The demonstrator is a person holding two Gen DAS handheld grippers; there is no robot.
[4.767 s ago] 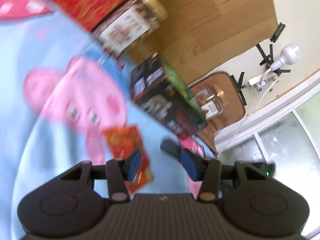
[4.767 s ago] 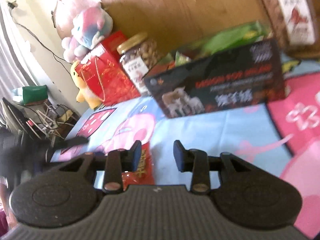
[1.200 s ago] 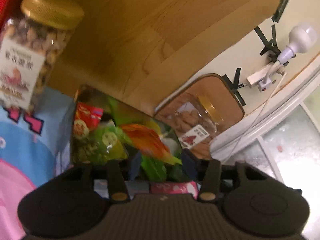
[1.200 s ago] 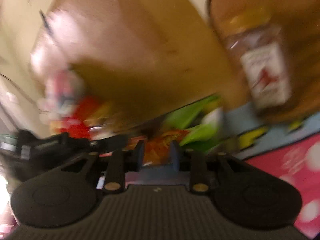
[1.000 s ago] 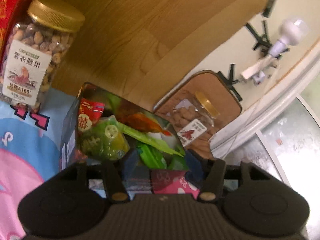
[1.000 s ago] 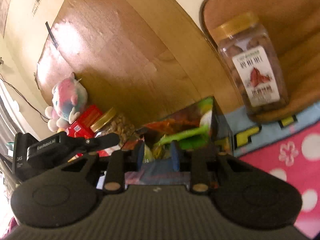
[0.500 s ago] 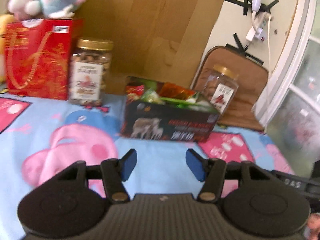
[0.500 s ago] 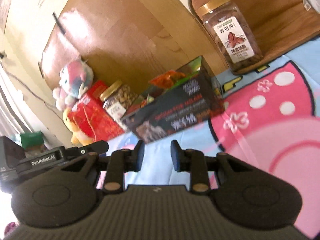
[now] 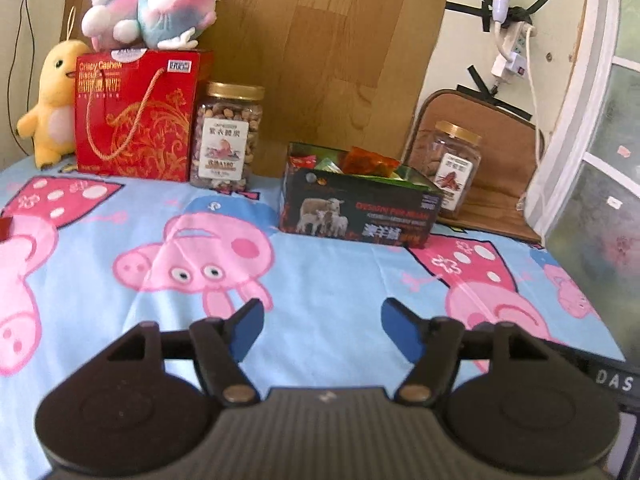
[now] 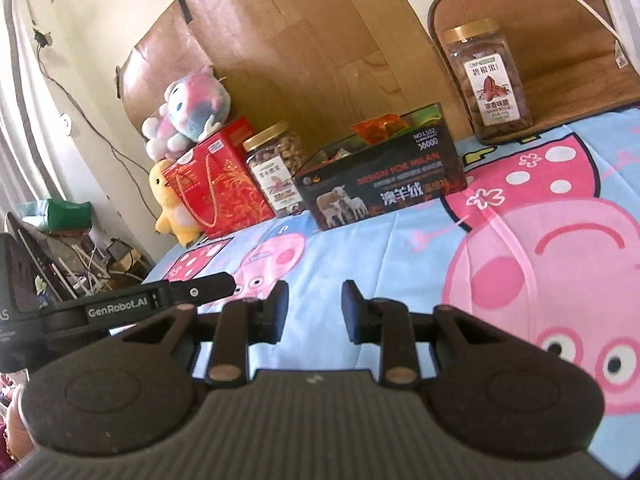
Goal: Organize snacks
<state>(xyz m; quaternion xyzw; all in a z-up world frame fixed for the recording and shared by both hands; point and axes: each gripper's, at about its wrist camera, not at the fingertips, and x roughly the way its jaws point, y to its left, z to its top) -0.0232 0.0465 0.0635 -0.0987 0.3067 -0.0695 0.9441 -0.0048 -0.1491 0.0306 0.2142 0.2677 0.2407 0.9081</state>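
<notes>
A black open-topped box (image 9: 356, 212) (image 10: 380, 188) with sheep printed on its side stands at the back of the cartoon-print cloth. Several snack packets, orange (image 9: 370, 162) (image 10: 380, 128), red and green, fill it. My left gripper (image 9: 322, 330) hovers over the cloth well in front of the box; its jaws are opening and hold nothing. My right gripper (image 10: 314, 314) is also back from the box, its jaws a little apart and empty. The left gripper's body (image 10: 120, 308) shows at the left of the right wrist view.
A gold-lidded nut jar (image 9: 226, 136) (image 10: 278, 168) and a red gift bag (image 9: 134, 116) (image 10: 216, 184) stand left of the box, with plush toys (image 9: 152, 4) (image 9: 54, 100) around them. Another jar (image 9: 450, 168) (image 10: 492, 76) stands on a brown mat at the right. A red scrap (image 9: 5, 227) lies at the cloth's left edge.
Both grippers have pulled back from over the box to the near part of the cloth. The left gripper's jaws have widened. The orange packet now lies in the box.
</notes>
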